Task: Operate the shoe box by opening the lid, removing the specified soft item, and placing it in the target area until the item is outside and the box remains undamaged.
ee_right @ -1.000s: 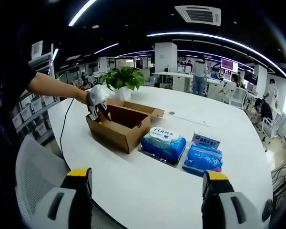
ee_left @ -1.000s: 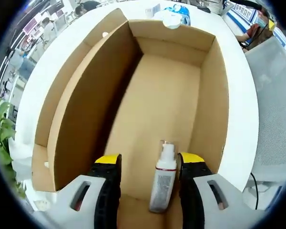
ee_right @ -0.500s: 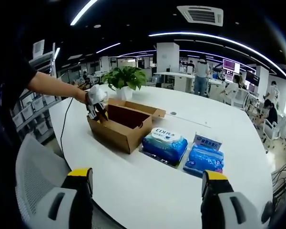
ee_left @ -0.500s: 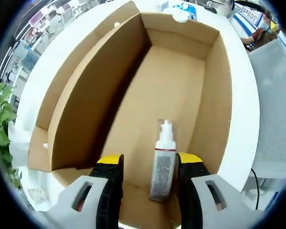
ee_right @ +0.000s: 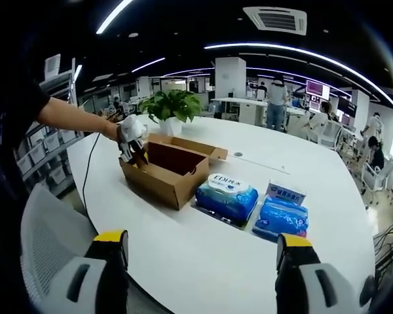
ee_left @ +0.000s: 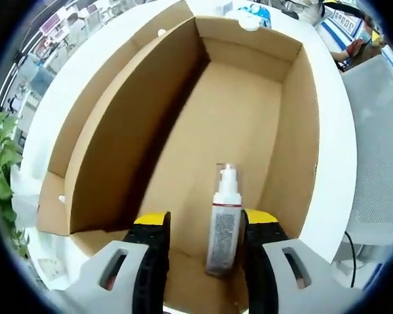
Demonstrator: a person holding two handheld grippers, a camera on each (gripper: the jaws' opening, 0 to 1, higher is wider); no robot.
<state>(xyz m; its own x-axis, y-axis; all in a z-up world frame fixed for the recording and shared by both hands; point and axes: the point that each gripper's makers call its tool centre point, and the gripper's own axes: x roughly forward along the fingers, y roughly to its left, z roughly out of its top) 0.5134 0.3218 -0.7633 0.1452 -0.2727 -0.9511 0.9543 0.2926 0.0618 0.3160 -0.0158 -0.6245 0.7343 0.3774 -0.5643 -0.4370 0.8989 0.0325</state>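
Shoe box of brown cardboard, lid open, sits near the left edge of the white table. A person's bare arm reaches out to it, holding the left gripper just above the box's near end. Its jaws are clamped on a white pump bottle with a red band. The right gripper hangs above the table's near edge, jaws wide apart, holding nothing.

open-plan office; desks, ceiling lights
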